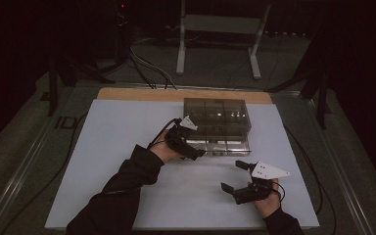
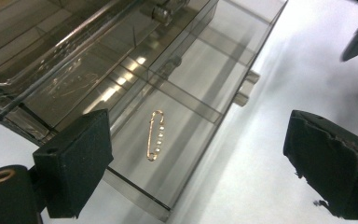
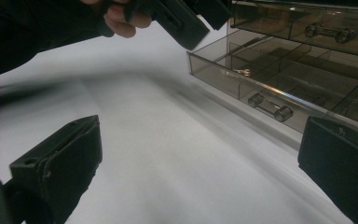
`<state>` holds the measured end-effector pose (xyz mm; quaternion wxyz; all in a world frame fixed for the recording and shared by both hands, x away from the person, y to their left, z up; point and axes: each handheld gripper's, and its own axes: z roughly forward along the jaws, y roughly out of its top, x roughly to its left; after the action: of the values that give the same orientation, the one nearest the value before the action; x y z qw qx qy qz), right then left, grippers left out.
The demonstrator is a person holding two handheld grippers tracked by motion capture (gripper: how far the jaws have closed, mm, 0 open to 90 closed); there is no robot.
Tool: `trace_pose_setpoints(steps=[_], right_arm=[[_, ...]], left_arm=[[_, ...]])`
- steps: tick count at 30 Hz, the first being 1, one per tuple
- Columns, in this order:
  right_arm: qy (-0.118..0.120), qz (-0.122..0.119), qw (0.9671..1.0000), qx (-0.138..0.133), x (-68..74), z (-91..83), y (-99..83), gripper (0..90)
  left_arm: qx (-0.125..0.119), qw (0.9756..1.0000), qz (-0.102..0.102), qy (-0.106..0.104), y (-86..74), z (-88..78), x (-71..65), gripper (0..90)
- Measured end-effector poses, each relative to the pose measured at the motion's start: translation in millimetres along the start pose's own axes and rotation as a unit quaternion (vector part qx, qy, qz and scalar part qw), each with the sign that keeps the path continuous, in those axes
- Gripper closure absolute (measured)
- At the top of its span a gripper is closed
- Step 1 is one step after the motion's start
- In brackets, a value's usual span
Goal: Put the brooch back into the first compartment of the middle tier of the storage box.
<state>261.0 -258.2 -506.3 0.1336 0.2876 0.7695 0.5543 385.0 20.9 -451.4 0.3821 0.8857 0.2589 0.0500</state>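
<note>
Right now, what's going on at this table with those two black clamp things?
A person holds a gripper in each hand at a white table. The left gripper hovers, jaws open, over the pulled-out bottom drawer of a smoky clear drawer box. A gold safety pin lies in that drawer. The right gripper, also open, waits nearby, holding nothing.

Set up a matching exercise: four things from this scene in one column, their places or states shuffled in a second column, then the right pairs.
Things:
1. safety pin
2. left tool
3. right tool
4. bottom drawer

Places or states:
A. pulled out of the smoky clear organizer
B. open, above the drawer
C. lying in a drawer compartment
D. open, over the white table, apart from the organizer

Pairs: 1-C, 2-B, 3-D, 4-A
</note>
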Motion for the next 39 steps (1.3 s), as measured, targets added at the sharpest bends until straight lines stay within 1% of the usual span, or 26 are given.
trace_pose_setpoints(steps=[1, 2, 3, 6, 7, 9, 10, 14, 15, 16, 17, 21, 23, 24, 25, 27, 29, 31, 33, 34, 36, 39], right_arm=[[0.000, 0.000, 1.0000, 0.000, -0.1, 0.0, 0.0, 0.0], [0.000, 0.001, 1.0000, 0.000, -0.4, 0.1, 0.0, 0.0], [-0.001, 0.003, 1.0000, 0.000, -0.8, 0.3, 0.0, 0.0], [-0.001, 0.001, 1.0000, 0.000, -0.3, 0.7, 0.1, 0.0], [-0.001, 0.000, 1.0000, 0.000, -0.2, 0.8, 0.1, 0.0], [0.000, 0.003, 1.0000, 0.000, -0.3, 1.0, 0.1, 0.0], [-0.001, 0.002, 1.0000, 0.000, -0.2, 1.0, 0.2, 0.0], [-0.001, 0.004, 1.0000, 0.000, -0.3, 1.2, 0.2, 0.0], [-0.001, 0.003, 1.0000, 0.000, -0.4, 1.4, 0.2, 0.0], [-0.001, 0.002, 1.0000, 0.000, -0.2, 1.5, 0.2, 0.0], [-0.001, 0.001, 1.0000, 0.001, -0.3, 1.6, 0.1, 0.0], [-0.001, 0.002, 1.0000, 0.001, -0.9, 2.0, 0.0, 0.0], [-0.001, 0.001, 1.0000, 0.002, -1.1, 2.2, 0.1, 0.0], [-0.002, 0.002, 1.0000, 0.001, -1.3, 2.4, 0.3, 0.0], [0.000, 0.002, 1.0000, 0.001, -1.1, 2.7, 0.6, 0.0], [0.000, -0.001, 1.0000, 0.002, 0.0, 2.6, 0.6, 0.0], [0.000, -0.001, 1.0000, 0.001, -0.5, 2.8, 0.7, 0.0], [0.000, 0.001, 1.0000, 0.001, -1.0, 3.2, 1.1, 0.0], [0.001, 0.000, 1.0000, 0.003, -0.7, 3.6, 0.8, 0.0], [0.001, 0.000, 1.0000, 0.003, -0.8, 3.7, 0.7, 0.0], [0.002, 0.001, 1.0000, 0.003, -1.0, 3.6, 0.7, 0.0], [0.001, -0.001, 1.0000, 0.001, -0.6, 2.9, 1.1, 0.0]], left_arm=[[0.000, 1.0000, 0.001, 0.003, 0.2, -1.6, -0.2, 5.0], [-0.002, 1.0000, -0.001, 0.001, 0.3, -3.9, -0.3, 2.9], [-0.008, 1.0000, -0.004, -0.004, 0.3, -6.1, -0.4, 2.6], [-0.012, 0.9999, 0.001, -0.003, 1.1, -9.7, -1.3, 1.4], [-0.014, 0.9999, 0.000, 0.000, 1.1, -10.7, -1.4, 0.6], [-0.022, 0.9997, -0.003, -0.005, 0.4, -13.0, -0.9, 0.5], [-0.023, 0.9997, 0.000, -0.002, 0.1, -13.5, -0.4, 0.5], [-0.033, 0.9994, 0.004, -0.005, -2.5, -15.9, 0.9, 0.6], [-0.035, 0.9994, 0.005, -0.003, -3.2, -16.3, 0.9, 0.6], [-0.035, 0.9993, 0.010, 0.005, -3.6, -16.8, 0.7, 0.6], [-0.034, 0.9993, 0.016, 0.007, -4.1, -17.6, 1.0, 0.6], [-0.045, 0.9989, 0.009, -0.001, -5.2, -22.9, 3.3, 0.3], [-0.052, 0.9986, 0.003, -0.011, -5.3, -25.3, 4.7, 0.3], [-0.052, 0.9986, 0.003, -0.011, -5.3, -25.3, 4.7, 0.3], [-0.058, 0.9983, 0.006, -0.004, -6.5, -29.6, 5.2, 0.3], [-0.062, 0.9980, 0.004, -0.009, -7.3, -32.3, 5.9, 0.3], [-0.066, 0.9978, 0.007, -0.002, -8.1, -35.3, 6.5, 0.3], [-0.072, 0.9974, 0.002, -0.011, -8.8, -38.4, 7.1, 0.3], [-0.073, 0.9973, 0.005, -0.009, -9.4, -41.3, 7.9, 0.3], [-0.075, 0.9972, 0.004, -0.007, -10.0, -42.7, 8.4, 0.3], [-0.078, 0.9969, -0.001, -0.009, -11.7, -45.8, 9.6, 0.3], [-0.080, 0.9967, 0.000, -0.009, -13.4, -48.8, 10.7, 0.4]])
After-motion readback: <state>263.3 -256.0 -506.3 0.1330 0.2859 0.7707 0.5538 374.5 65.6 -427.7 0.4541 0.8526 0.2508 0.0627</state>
